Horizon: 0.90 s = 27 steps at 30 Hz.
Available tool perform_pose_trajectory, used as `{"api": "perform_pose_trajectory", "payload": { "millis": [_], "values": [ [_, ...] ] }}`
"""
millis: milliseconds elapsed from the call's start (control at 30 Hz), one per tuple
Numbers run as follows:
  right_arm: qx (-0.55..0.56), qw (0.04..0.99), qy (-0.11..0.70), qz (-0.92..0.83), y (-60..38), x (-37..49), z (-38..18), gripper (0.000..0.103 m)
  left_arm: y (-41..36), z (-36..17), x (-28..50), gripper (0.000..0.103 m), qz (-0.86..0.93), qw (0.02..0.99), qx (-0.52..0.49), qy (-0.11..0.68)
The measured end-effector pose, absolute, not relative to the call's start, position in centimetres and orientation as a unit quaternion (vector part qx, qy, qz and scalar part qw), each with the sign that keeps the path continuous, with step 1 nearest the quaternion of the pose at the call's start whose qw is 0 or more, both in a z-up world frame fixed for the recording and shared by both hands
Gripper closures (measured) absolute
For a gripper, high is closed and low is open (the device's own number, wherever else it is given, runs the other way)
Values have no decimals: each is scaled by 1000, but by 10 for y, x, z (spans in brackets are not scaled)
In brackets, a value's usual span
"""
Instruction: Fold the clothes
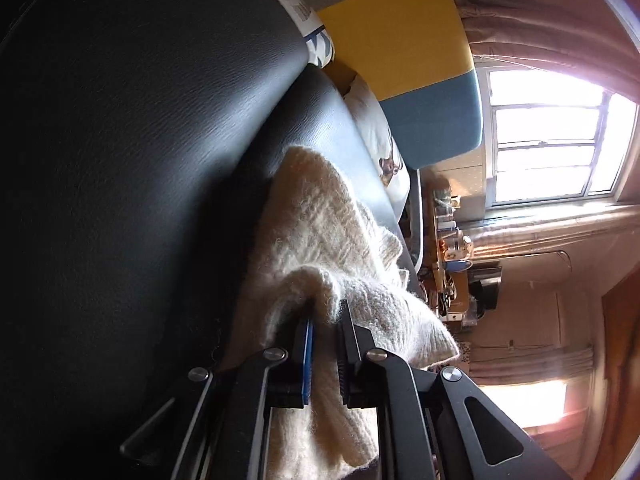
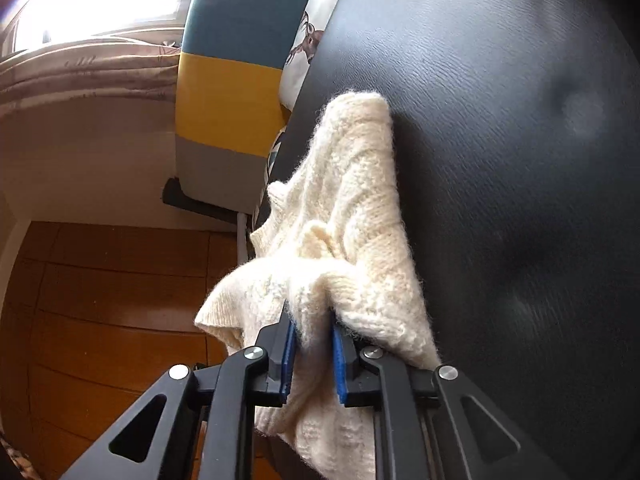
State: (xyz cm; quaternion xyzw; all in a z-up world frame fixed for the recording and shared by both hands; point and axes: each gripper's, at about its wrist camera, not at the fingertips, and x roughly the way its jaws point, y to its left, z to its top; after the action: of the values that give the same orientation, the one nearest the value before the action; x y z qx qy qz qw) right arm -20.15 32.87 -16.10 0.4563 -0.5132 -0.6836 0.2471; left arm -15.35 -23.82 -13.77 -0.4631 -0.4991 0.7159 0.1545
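We see a cream knitted sweater (image 1: 320, 232) lying bunched on a black leather-look surface (image 1: 140, 140), with part of it hanging over the edge of that surface.

In the left wrist view, the left gripper (image 1: 326, 322) has its jaws drawn close together, with a fold of the sweater caught between the blue pad on one finger and the black finger opposite. More of the knit trails down between the fingers toward the camera.

In the right wrist view, the right gripper (image 2: 312, 330) stands the same way: its two blue pads (image 2: 287, 356) sit a narrow gap apart and a bunched ridge of the sweater (image 2: 352, 200) is pinched between them. The rest of the garment spreads from the grip along the black surface (image 2: 500, 140), and one ribbed edge droops over the wooden floor (image 2: 100, 300).

Beyond the surface stands a padded chair back (image 2: 228, 80) in blue, yellow and grey bands, with a white cushion (image 2: 308, 40) printed with a deer beside it. A window (image 1: 552, 140) with pinkish curtains (image 1: 540, 24) glares brightly. Below the window a cluttered shelf (image 1: 448, 248) holds small jars and bottles; their contents and labels are too small for us to read. We can make out no writing anywhere.
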Motion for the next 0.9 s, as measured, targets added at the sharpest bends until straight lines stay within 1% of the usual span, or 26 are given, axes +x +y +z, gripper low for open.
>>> {"api": "perform_pose_trajectory", "payload": {
  "millis": [67, 100, 133, 167, 200, 233, 267, 300, 333, 467, 500, 667, 700, 733, 800, 900],
  "values": [
    [460, 256, -519, -674, 332, -177, -161, 90, -241, -137, -129, 91, 710, 152, -467, -504],
    [460, 260, -525, -667, 333, -166, -161, 86, -243, -136, -117, 91, 707, 151, -469, -507],
    [458, 264, -531, -662, 335, -154, -158, 78, -243, -134, -107, 91, 704, 149, -471, -510],
    [453, 268, -536, -660, 335, -144, -153, 73, -244, -130, -97, 89, 702, 146, -471, -513],
    [447, 273, -540, -658, 334, -134, -147, 65, -245, -125, -88, 86, 703, 147, -467, -516],
    [444, 283, -539, -658, 331, -126, -141, 52, -244, -119, -80, 78, 707, 149, -462, -514],
    [442, 294, -535, -657, 327, -119, -135, 44, -242, -115, -75, 72, 711, 152, -459, -510],
    [444, 301, -527, -660, 321, -114, -130, 32, -239, -111, -70, 59, 715, 155, -458, -505],
    [447, 306, -517, -663, 315, -110, -126, 27, -235, -109, -68, 53, 717, 161, -459, -499],
    [469, 305, -485, -673, 291, -108, -122, 27, -214, -100, -63, 52, 728, 184, -468, -466],
    [469, 305, -481, -675, 289, -106, -124, 27, -209, -98, -62, 51, 731, 185, -470, -458],
    [474, 301, -485, -670, 286, -113, -128, 27, -200, -100, -67, 51, 740, 182, -480, -435],
    [473, 303, -485, -670, 287, -111, -125, 27, -196, -100, -69, 57, 740, 185, -480, -434],
    [472, 304, -485, -671, 289, -108, -122, 27, -193, -99, -72, 67, 738, 193, -479, -434],
    [457, 315, -490, -672, 289, -110, -112, 27, -194, -98, -77, 77, 727, 211, -474, -450],
    [435, 315, -501, -679, 294, -120, -102, 27, -204, -95, -83, 78, 712, 224, -456, -484]
  ]
}}
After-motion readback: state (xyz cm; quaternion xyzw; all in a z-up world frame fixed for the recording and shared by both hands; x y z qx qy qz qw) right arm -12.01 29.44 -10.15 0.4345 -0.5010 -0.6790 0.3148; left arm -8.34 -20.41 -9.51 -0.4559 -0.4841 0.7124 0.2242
